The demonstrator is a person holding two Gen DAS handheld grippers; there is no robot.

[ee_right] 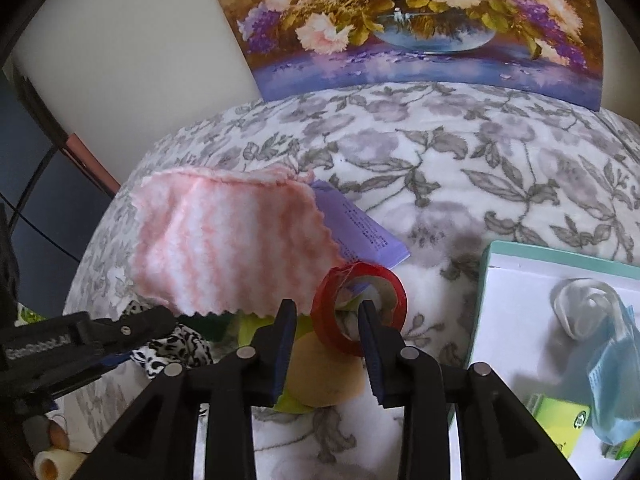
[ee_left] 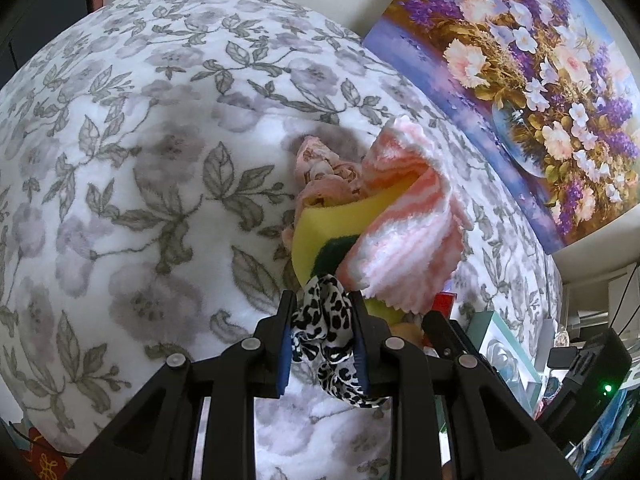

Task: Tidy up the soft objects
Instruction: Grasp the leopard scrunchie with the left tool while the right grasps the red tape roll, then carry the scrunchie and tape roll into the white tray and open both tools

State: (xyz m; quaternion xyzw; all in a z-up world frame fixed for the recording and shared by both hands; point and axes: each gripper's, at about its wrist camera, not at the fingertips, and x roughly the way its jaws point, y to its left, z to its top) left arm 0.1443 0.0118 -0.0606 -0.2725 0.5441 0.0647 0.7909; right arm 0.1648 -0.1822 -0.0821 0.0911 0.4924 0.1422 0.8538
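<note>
In the left wrist view my left gripper is shut on a black-and-white leopard-print fabric. Just beyond it lie a yellow and green sponge, a pink-and-white striped cloth and a crumpled pink floral fabric. In the right wrist view my right gripper stands open at a red tape roll. Its right fingertip sits in the roll's hole and the left finger stands clear of the roll's wall. A tan round pad lies under the jaws. The left gripper shows at the left with the leopard fabric.
Everything rests on a floral fleece blanket. A flower painting leans at the back. A purple paper lies under the striped cloth. A teal-rimmed white box at right holds a blue mask and a green packet.
</note>
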